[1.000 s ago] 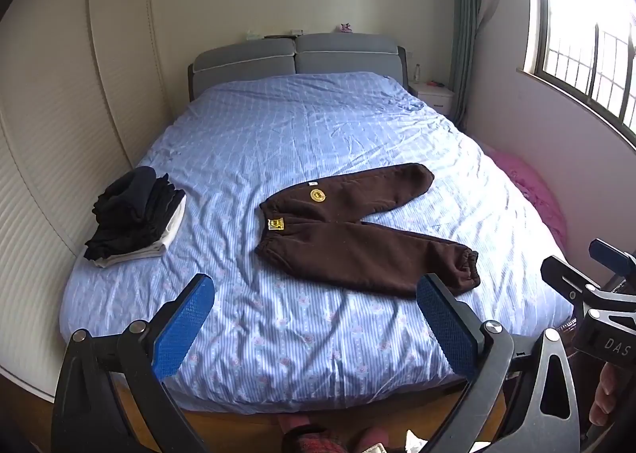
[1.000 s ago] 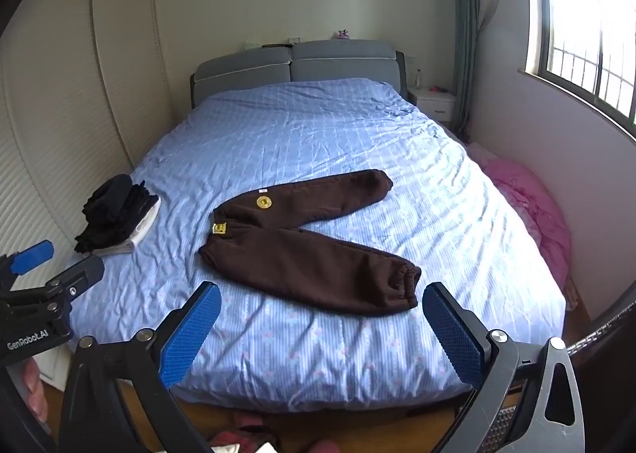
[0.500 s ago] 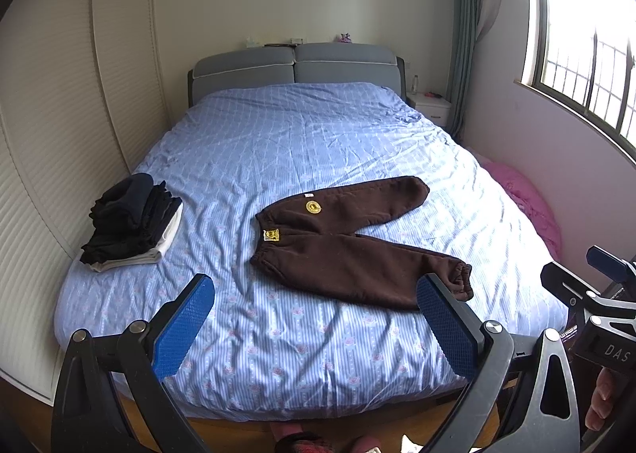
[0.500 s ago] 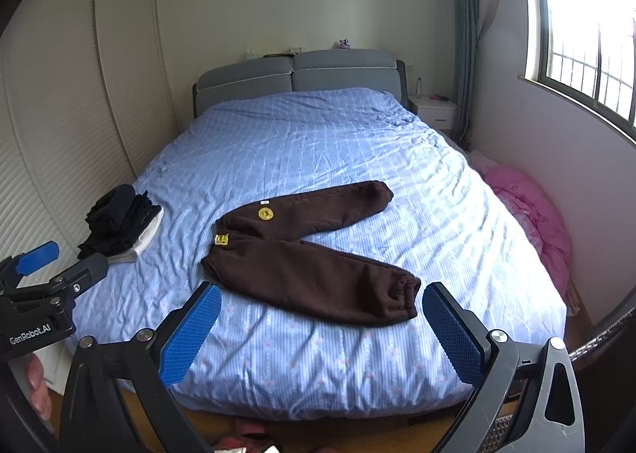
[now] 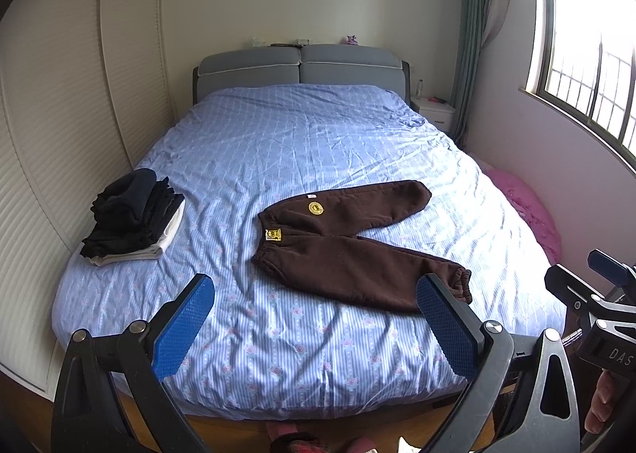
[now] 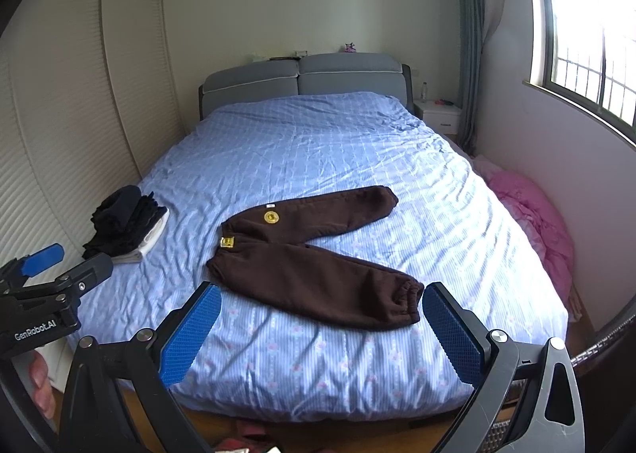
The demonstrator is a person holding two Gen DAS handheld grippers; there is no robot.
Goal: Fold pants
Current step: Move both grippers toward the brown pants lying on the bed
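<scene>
Dark brown sweatpants [image 5: 349, 246] [image 6: 310, 262] lie flat on the blue striped bed [image 5: 278, 143] [image 6: 318, 143]. Their legs spread in a V toward the right and the waistband with yellow patches faces left. My left gripper [image 5: 314, 318] is open and empty, above the bed's foot, short of the pants. My right gripper [image 6: 320, 322] is open and empty too, near the front cuff. Each gripper shows at the edge of the other's view: the right one [image 5: 596, 286], the left one [image 6: 55, 270].
A stack of folded dark clothes on something white [image 5: 133, 218] [image 6: 127, 226] sits at the bed's left edge. A pink bundle [image 5: 524, 206] [image 6: 536, 214] lies on the floor at the right. A wardrobe [image 5: 59, 115] stands close on the left, a nightstand [image 5: 433, 113] by the headboard.
Both grippers have risen and pulled back a little, so the bed and pants sit lower and smaller in both views. The pants have not moved. Both stay open.
</scene>
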